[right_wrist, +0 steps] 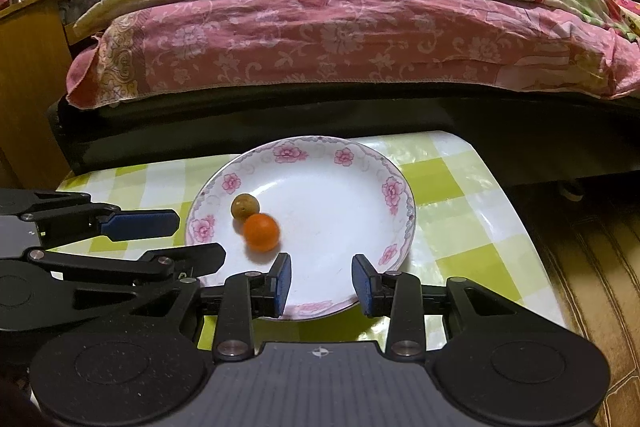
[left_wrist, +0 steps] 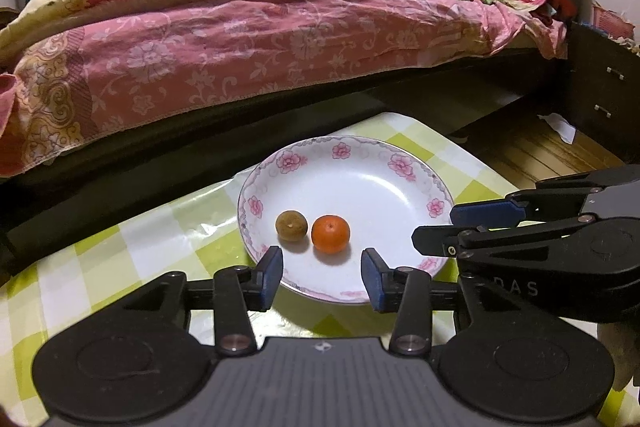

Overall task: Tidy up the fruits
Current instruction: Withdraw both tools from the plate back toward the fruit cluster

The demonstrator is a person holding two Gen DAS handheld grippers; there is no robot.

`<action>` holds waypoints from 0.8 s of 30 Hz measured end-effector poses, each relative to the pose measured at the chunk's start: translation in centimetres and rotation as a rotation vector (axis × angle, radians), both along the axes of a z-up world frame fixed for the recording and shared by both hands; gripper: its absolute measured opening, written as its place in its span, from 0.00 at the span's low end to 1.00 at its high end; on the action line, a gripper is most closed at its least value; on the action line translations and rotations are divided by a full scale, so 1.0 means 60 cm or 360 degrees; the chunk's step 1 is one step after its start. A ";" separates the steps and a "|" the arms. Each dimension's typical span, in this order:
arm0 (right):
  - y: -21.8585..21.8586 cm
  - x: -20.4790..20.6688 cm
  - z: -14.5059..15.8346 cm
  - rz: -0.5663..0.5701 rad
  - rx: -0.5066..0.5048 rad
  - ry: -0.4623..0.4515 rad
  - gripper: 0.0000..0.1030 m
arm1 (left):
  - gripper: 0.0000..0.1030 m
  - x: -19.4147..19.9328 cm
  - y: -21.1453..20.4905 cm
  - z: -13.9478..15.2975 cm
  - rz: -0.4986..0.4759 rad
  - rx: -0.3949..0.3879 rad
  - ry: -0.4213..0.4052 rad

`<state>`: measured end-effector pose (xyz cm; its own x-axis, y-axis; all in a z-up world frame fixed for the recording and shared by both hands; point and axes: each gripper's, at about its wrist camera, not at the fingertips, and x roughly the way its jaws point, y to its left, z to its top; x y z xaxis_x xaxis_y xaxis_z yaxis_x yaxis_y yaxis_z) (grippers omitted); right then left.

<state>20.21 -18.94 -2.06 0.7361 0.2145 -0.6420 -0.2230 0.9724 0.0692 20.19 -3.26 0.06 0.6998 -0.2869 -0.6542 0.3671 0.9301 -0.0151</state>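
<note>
A white plate with pink flowers on its rim [left_wrist: 400, 163] [right_wrist: 392, 191] sits on a green-checked tablecloth. In it lie a small orange [left_wrist: 331, 233] [right_wrist: 261, 232] and a brownish round fruit [left_wrist: 291, 225] [right_wrist: 245, 206], touching or nearly so. My left gripper [left_wrist: 322, 263] hovers over the plate's near rim, open, with the orange just beyond its blue pads and nothing between them. My right gripper [right_wrist: 322, 269] is also open and empty over the near rim, the orange off its left fingertip. Each gripper shows in the other's view, the right [left_wrist: 444, 227] and the left [right_wrist: 198, 237].
A bed with a pink floral quilt [left_wrist: 240, 39] [right_wrist: 340, 27] runs close behind the table. A dark nightstand [left_wrist: 604, 95] stands at the right, a wooden cabinet [right_wrist: 28, 87] at the left. The tablecloth [right_wrist: 452, 211] ends at the right over a wooden floor [right_wrist: 592, 267].
</note>
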 end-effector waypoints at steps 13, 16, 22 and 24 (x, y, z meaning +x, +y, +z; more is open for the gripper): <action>0.001 -0.065 0.020 0.0057 0.0012 -0.0006 0.37 | 0.51 -0.071 0.024 0.021 0.0008 -0.0008 0.0006; 0.007 -0.086 0.020 0.0087 0.0006 0.0007 0.37 | 0.52 -0.091 0.035 0.019 0.0010 0.0013 0.0028; 0.022 -0.137 0.013 0.0168 0.0023 0.0088 0.37 | 0.53 -0.133 0.072 0.019 0.0032 0.0041 0.0080; 0.036 -0.154 0.008 0.0227 0.0011 0.0116 0.37 | 0.53 -0.145 0.085 0.018 0.0045 0.0046 0.0096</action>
